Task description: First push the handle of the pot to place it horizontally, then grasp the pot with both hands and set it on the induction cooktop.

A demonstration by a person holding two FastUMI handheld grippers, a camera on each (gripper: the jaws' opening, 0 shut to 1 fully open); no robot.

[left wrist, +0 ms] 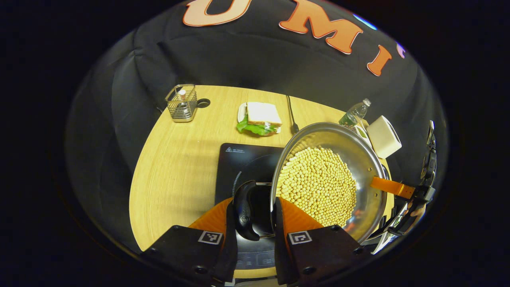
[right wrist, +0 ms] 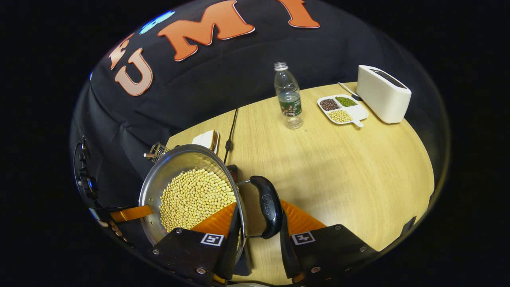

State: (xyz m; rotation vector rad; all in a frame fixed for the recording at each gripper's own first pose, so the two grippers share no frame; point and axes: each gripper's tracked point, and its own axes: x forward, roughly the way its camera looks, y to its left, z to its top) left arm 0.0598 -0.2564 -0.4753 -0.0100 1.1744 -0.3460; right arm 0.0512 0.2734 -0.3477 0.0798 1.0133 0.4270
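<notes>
gripping the pot (left wrist: pixel 322 179) by its two side handles, one claw on each.
the left gripper (left wrist: pixel 255 217) is closed around the dark handle (left wrist: pixel 244 209) between its fingers, pot rim just to its right, the induction cooktop (left wrist: pixel 239 159) beneath and ahead. the right gripper (right wrist: pixel 259 223) pinches the opposite handle (right wrist: pixel 269 205), pot (right wrist: pixel 187 191) full of soybeans (right wrist: pixel 195 197) to its left, wooden table (right wrist: pixel 350 167) ahead.

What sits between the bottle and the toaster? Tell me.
A white divided tray of beans lies between the bottle and the toaster, seen in the right gripper view.
</notes>
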